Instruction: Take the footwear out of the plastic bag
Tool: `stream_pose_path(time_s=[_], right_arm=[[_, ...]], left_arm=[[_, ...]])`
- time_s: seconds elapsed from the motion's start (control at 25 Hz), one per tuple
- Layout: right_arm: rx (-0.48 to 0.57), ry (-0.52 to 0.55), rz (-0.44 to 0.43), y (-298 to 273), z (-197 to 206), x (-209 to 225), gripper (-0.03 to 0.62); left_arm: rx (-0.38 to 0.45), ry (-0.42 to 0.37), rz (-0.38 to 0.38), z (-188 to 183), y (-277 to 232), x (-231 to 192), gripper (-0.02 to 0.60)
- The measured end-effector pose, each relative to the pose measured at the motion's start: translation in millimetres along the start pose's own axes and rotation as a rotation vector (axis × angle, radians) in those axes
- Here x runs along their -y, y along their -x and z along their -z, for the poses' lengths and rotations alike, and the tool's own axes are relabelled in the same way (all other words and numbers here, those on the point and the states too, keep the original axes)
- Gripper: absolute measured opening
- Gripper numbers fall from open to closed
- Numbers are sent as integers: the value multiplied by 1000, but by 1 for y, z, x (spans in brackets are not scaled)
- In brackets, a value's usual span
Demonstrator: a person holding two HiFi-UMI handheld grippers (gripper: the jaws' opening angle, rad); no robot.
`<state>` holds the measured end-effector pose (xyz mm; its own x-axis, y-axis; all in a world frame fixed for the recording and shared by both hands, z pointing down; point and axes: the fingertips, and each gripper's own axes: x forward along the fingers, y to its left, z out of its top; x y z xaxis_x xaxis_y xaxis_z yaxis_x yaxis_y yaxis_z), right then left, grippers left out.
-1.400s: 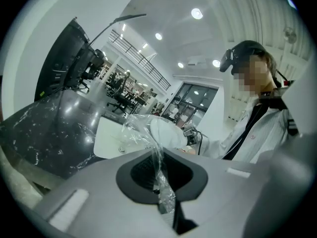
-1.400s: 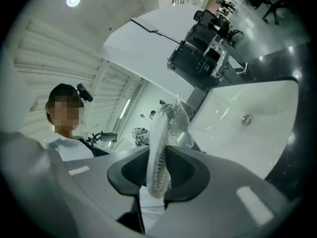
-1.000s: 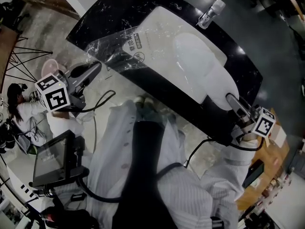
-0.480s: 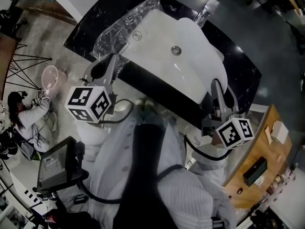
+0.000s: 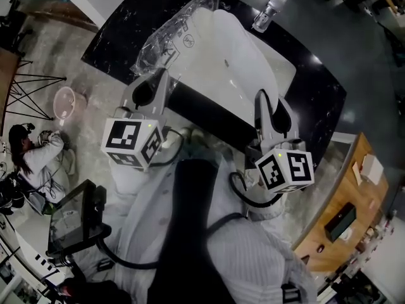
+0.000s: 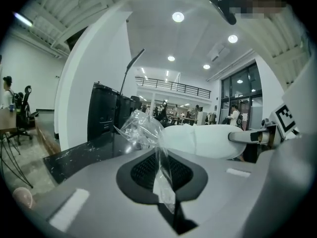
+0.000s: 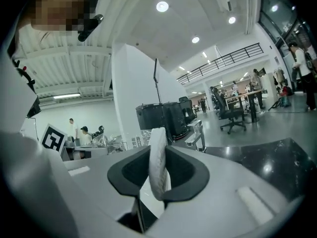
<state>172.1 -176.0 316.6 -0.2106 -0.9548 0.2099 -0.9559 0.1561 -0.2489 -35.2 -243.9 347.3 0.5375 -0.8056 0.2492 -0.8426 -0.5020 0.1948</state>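
Above black counter (image 5: 111, 40), left gripper (image 5: 159, 76) clamped plastic bag (image 5: 169, 38); right gripper (image 5: 263, 97) was closing its jaws on white slipper (image 5: 221, 56) (edge between them).

Left hand-held gripper (image 5: 154, 88) pinching bag (image 5: 169, 38) — right hand-held gripper (image 5: 269, 104) closing (round footwear (image 5: 223, 50)).

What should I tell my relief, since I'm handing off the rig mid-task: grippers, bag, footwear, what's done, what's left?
Grippers: left gripper shut on the plastic bag; right gripper jaws closing on the white slipper, its edge pinched between them.
Things: both are held up over the black table; the slipper's far end seems still inside the bag.
Done: bag and slipper gripped.
Left: pull them apart until the slipper is clear.
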Motion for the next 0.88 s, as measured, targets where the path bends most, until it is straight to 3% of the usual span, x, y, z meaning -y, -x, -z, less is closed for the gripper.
stream_pose_path(time_s=[0.88], right_arm=[[-22,2,0,3,6,-5,89]], left_arm=[[-4,26,42,5,-1,9,8]])
